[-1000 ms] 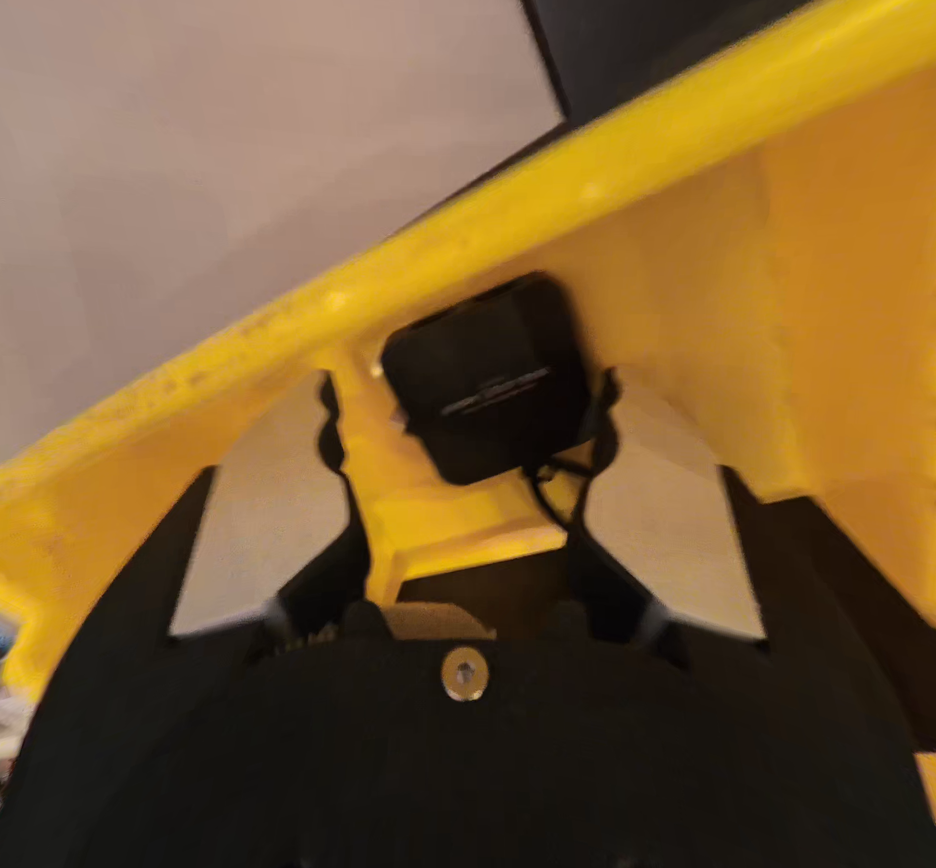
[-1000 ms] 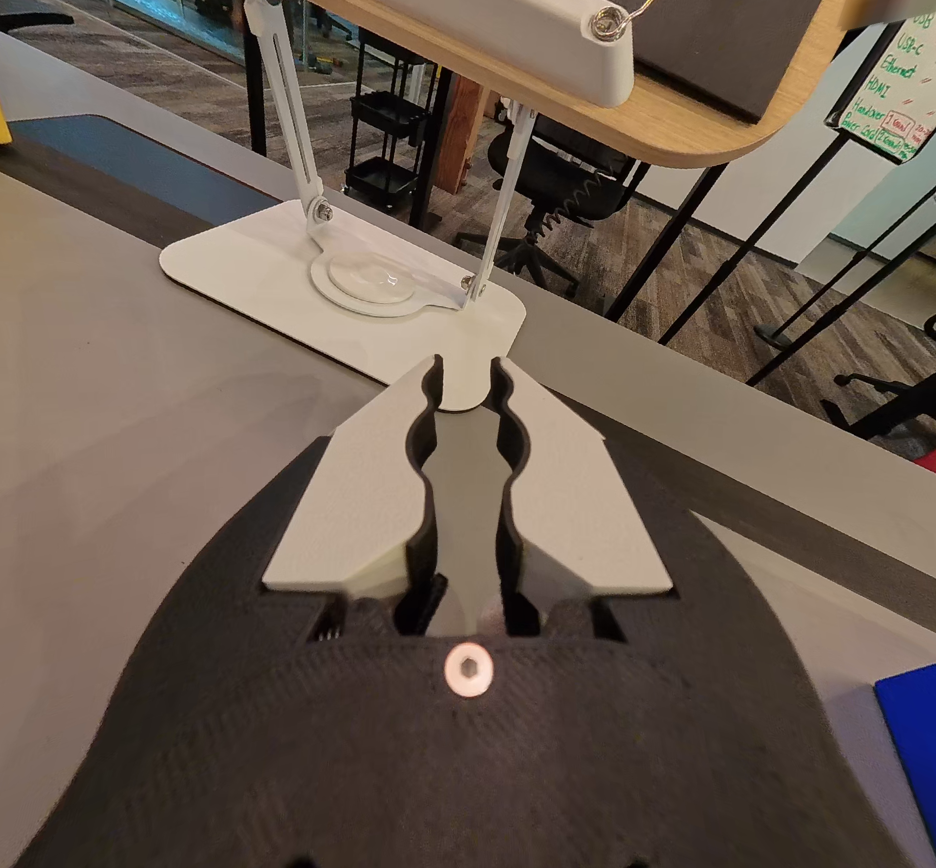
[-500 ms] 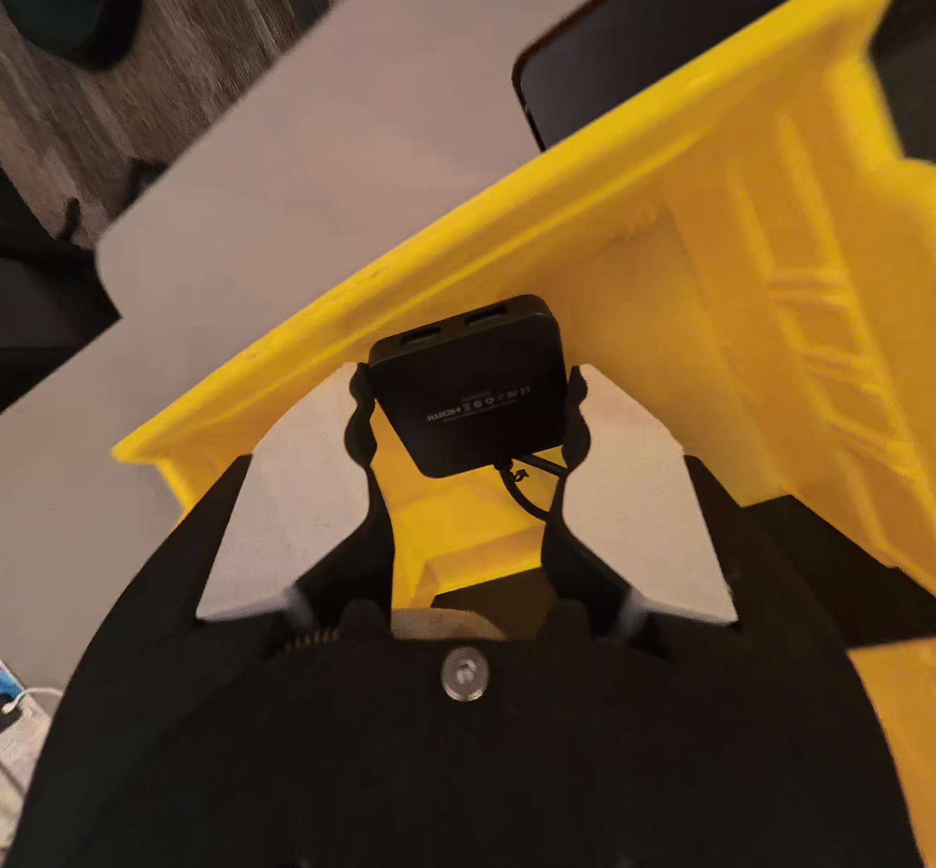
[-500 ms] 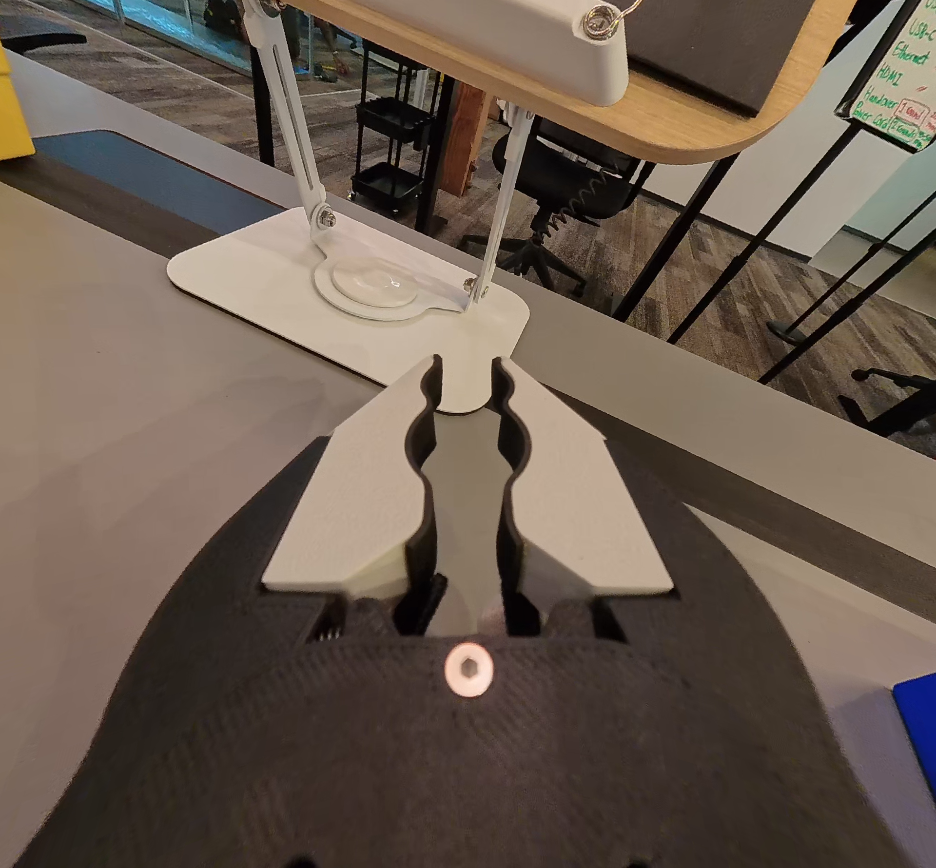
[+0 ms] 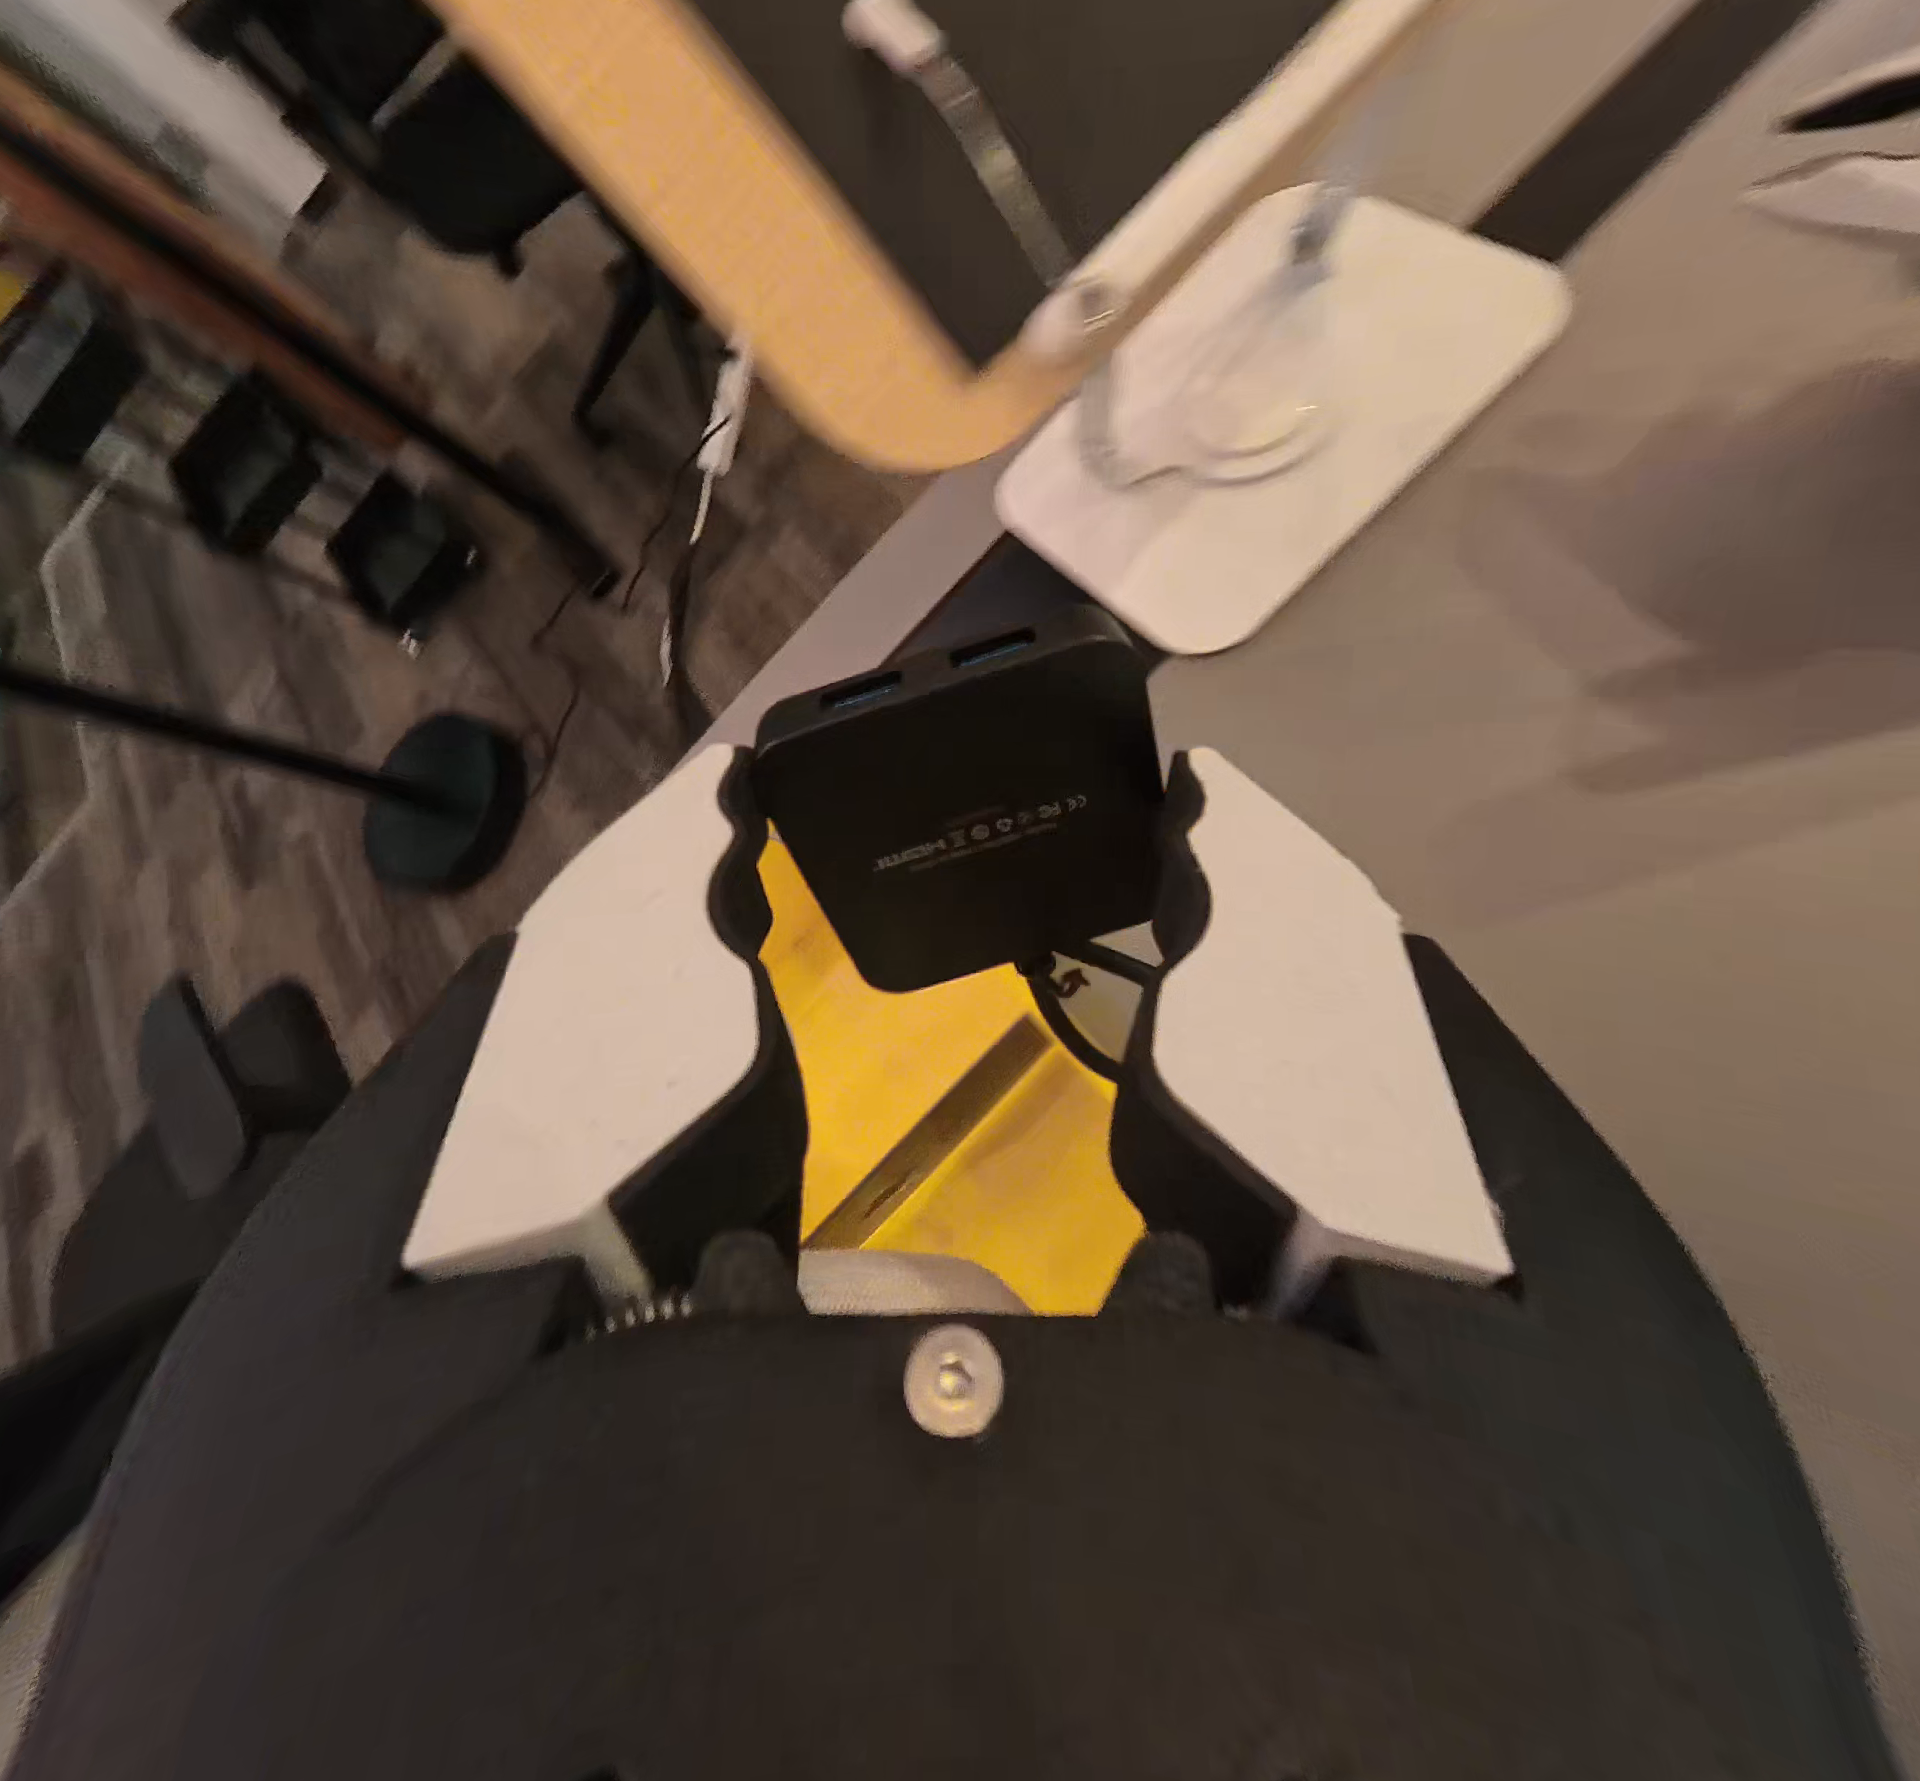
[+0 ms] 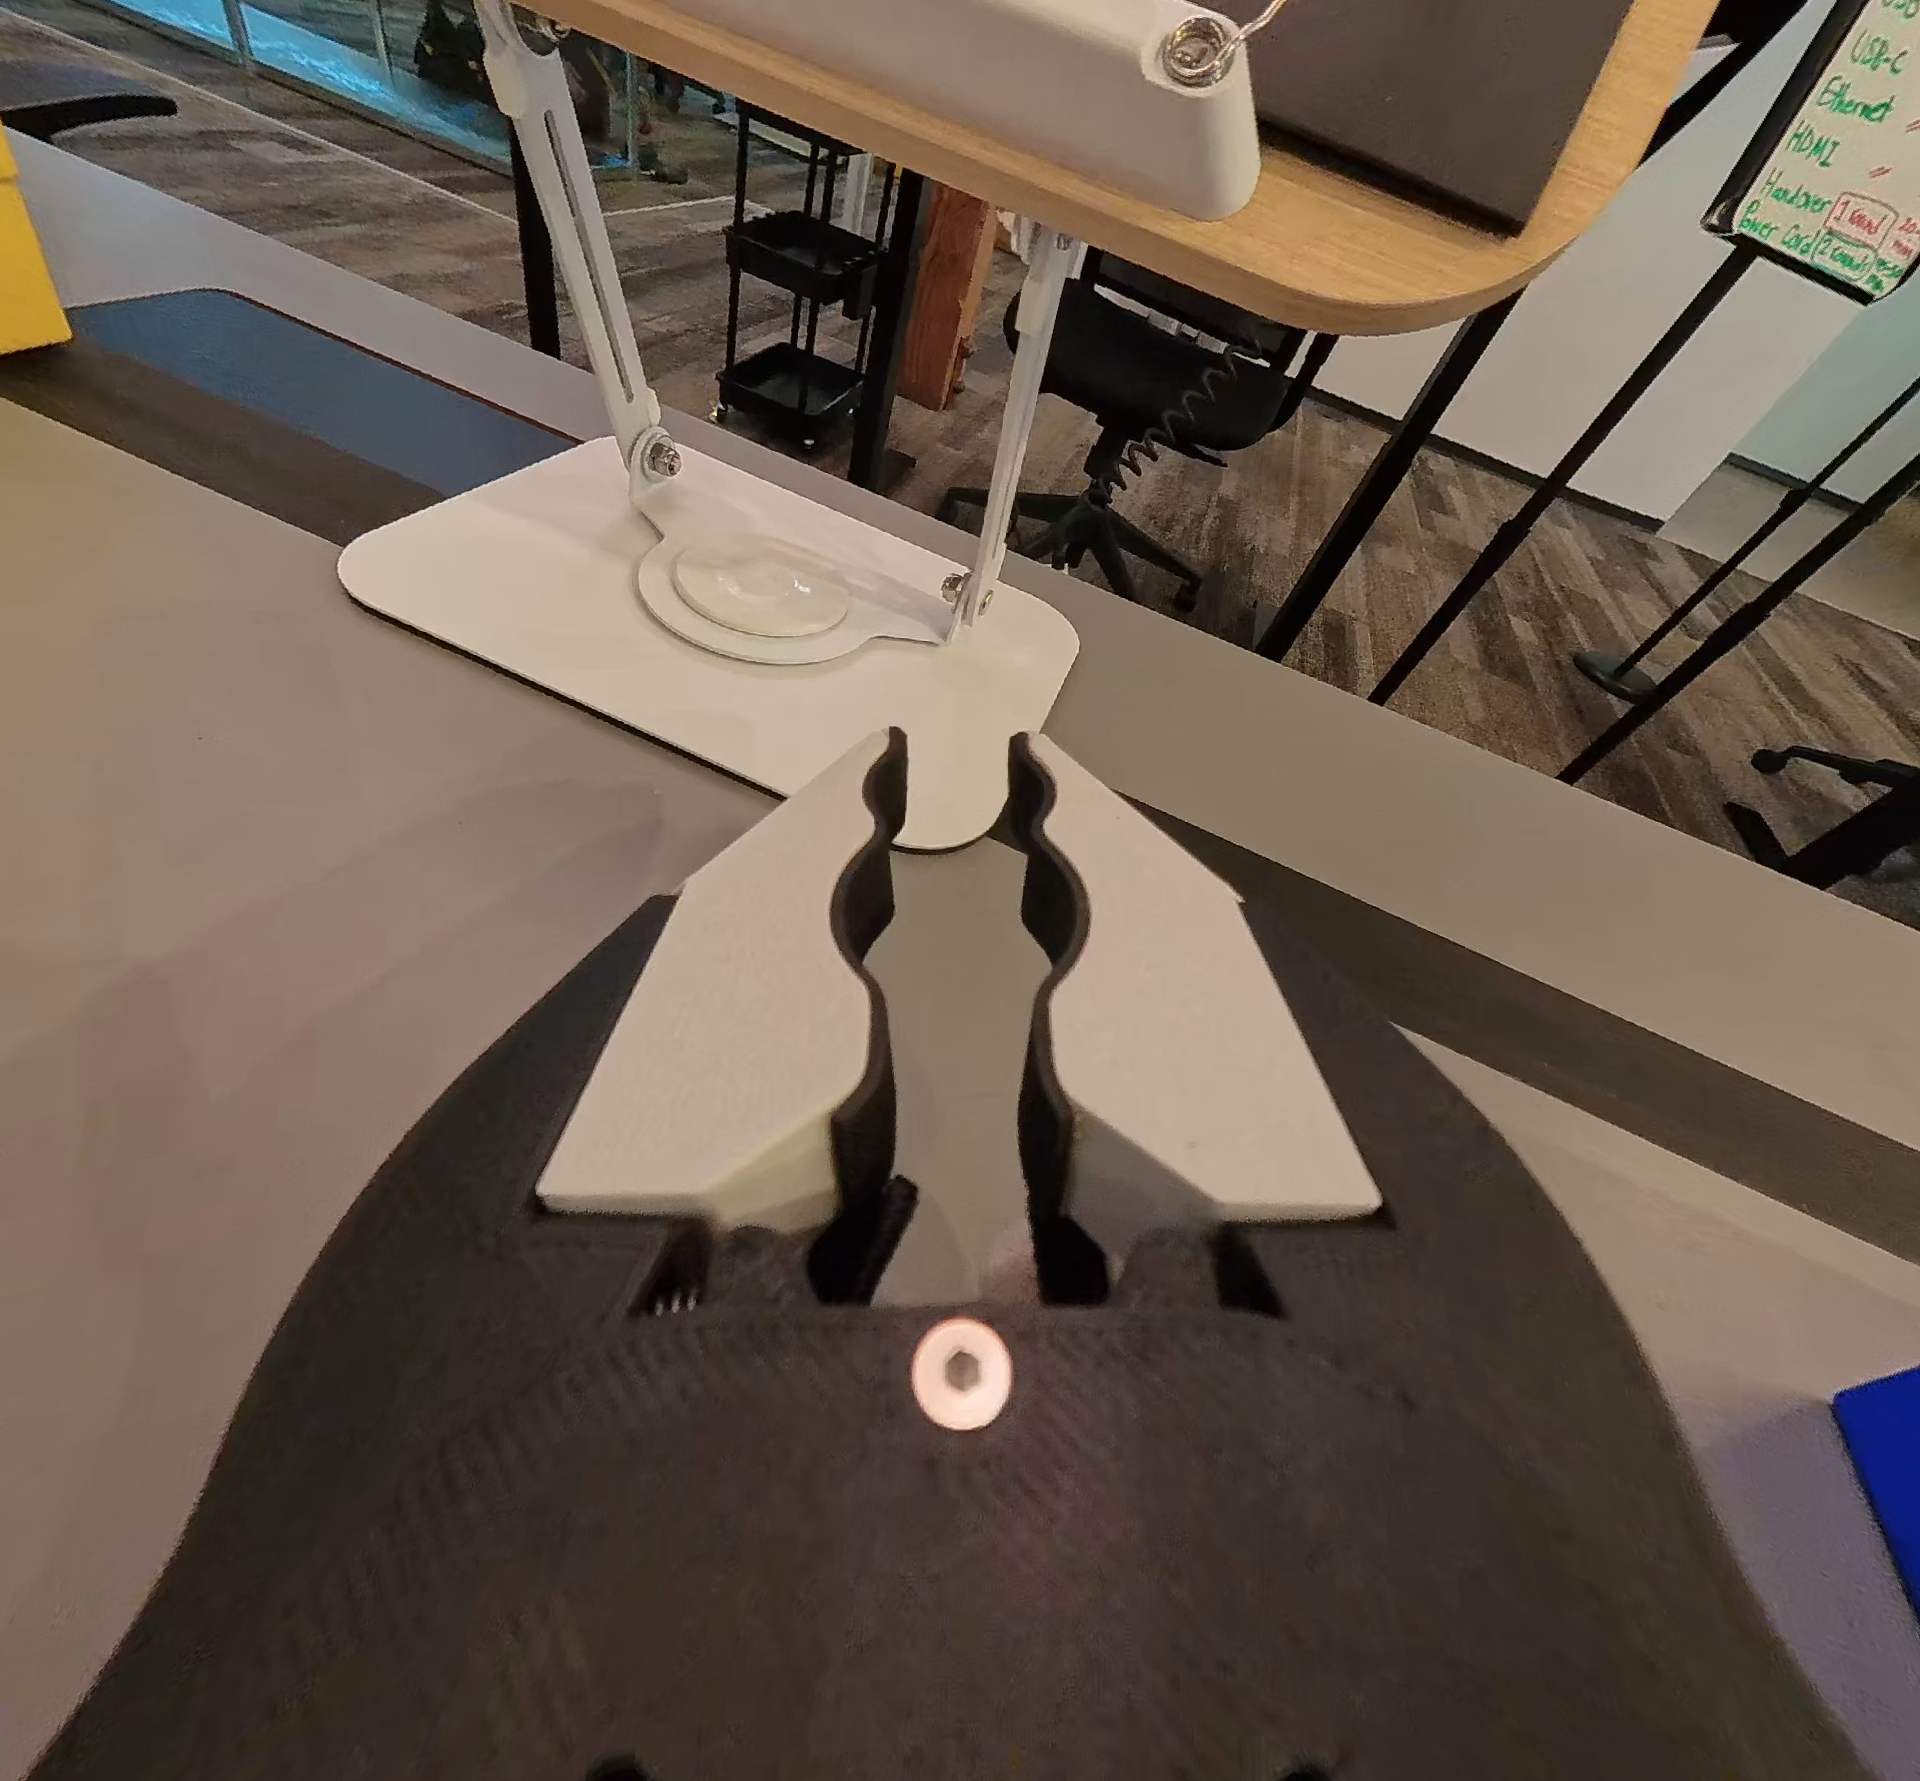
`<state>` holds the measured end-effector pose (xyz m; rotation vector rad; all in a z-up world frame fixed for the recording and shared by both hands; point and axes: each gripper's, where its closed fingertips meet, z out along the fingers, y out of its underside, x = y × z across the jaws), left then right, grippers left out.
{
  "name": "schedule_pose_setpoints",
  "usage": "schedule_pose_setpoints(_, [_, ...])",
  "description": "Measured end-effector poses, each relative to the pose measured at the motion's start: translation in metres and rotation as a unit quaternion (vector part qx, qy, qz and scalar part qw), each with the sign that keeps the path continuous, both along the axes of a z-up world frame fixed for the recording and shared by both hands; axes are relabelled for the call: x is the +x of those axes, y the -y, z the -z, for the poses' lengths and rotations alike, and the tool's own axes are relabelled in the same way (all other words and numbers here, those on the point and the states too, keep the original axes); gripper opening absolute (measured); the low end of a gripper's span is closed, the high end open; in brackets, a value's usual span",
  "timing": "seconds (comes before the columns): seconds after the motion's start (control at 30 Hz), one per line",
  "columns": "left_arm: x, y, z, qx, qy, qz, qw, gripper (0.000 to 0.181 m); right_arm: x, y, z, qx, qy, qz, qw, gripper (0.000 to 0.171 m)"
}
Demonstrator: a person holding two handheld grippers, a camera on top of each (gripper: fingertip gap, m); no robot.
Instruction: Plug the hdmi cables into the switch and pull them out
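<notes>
My left gripper (image 5: 956,775) is shut on the switch (image 5: 961,796), a small square black box held between both fingertips. Two ports on its far edge face away from me. A thin black cable (image 5: 1081,993) hangs from its near corner. The switch is lifted above a yellow bin (image 5: 935,1108), seen through the gap between the fingers. My right gripper (image 6: 954,755) hovers over the grey table (image 6: 260,848) with a narrow gap between its fingers and nothing in it. No hdmi cables show in either view.
A white stand base (image 6: 623,588) with two thin arms holds a wooden-edged board (image 6: 1403,277) above the table's far edge; it also shows in the left wrist view (image 5: 1299,412). A yellow bin corner (image 6: 26,277) sits far left. A blue pad (image 6: 1881,1482) lies at right. Chairs and stands are beyond the table. My hands' fingertips stand some 35 cm from each other.
My left gripper has lifted the switch out of the yellow bin and swung toward the table's far edge and the white stand. The right gripper has barely moved.
</notes>
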<state>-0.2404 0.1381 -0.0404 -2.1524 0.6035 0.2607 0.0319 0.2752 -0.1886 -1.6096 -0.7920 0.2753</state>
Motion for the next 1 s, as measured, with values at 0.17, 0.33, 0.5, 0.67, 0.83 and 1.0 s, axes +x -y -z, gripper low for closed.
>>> schedule_pose_setpoints(0.17, [0.118,0.013,0.041,-0.056,-0.022,0.136,0.989,0.073,0.009,-0.004,-0.003,-0.001,-0.013,0.014,1.0,0.017])
schedule_pose_setpoints(0.33, [0.189,0.02,0.12,-0.148,-0.048,0.211,0.965,0.073,0.016,-0.007,-0.005,-0.006,-0.03,0.022,0.999,0.017])
schedule_pose_setpoints(0.5, [0.223,0.022,0.188,-0.226,-0.024,0.243,0.943,0.073,0.018,-0.007,-0.009,-0.008,-0.043,0.022,0.999,0.017])
schedule_pose_setpoints(0.67, [0.239,0.018,0.222,-0.245,-0.036,0.262,0.933,0.073,0.018,-0.007,-0.01,-0.012,-0.051,0.02,0.998,0.017])
schedule_pose_setpoints(0.83, [0.246,0.012,0.227,-0.231,0.001,0.26,0.937,0.073,0.018,-0.007,-0.01,-0.016,-0.054,0.017,0.998,0.017])
schedule_pose_setpoints(1.0, [0.213,0.017,0.188,-0.154,0.011,0.217,0.964,0.074,0.011,-0.004,-0.006,-0.032,-0.057,-0.003,0.998,0.025])
